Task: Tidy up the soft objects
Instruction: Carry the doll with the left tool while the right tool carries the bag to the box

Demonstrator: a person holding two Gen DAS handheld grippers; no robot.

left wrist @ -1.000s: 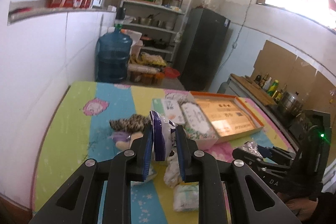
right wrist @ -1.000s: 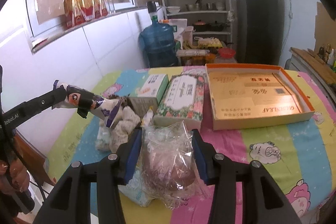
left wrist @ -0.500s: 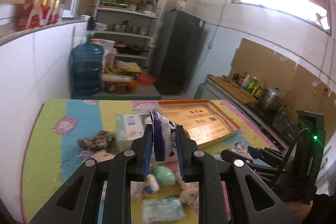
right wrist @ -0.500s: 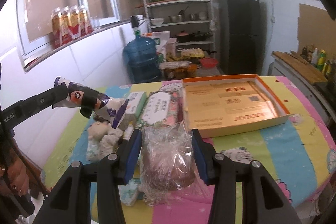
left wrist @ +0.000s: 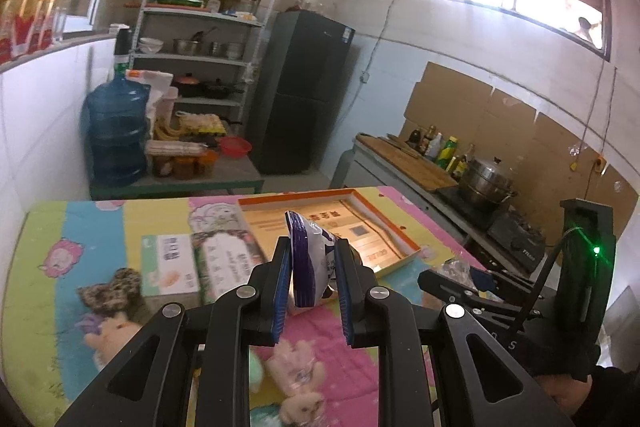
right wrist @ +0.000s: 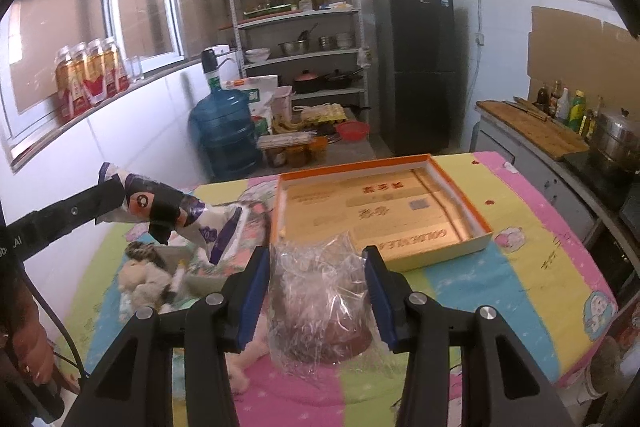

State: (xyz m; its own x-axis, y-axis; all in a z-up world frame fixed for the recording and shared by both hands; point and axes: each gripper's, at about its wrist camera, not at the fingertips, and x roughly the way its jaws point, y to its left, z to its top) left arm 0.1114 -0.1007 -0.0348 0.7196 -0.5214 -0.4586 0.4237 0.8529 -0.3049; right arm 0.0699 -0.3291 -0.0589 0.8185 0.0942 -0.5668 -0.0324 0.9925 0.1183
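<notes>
The purple and white snack pouch (left wrist: 310, 259) is pinched upright in the narrow jaws of the left gripper (left wrist: 312, 281), lifted clear above the worktop (left wrist: 60, 259). The crinkled clear plastic bag (right wrist: 320, 299), with something brown inside, is clamped in the half-wide jaws of the right gripper (right wrist: 318, 297), also off the surface. Both are in the carrying step, and the orange-rimmed shallow box (right wrist: 456, 195) ahead is probably the place to put them, though this is only my judgement. The next move needs each bag brought over the box rim, lowered inside, and only then released. Plush toys (left wrist: 298, 375) and two tissue boxes (left wrist: 170, 269) remain on the worktop for later.
</notes>
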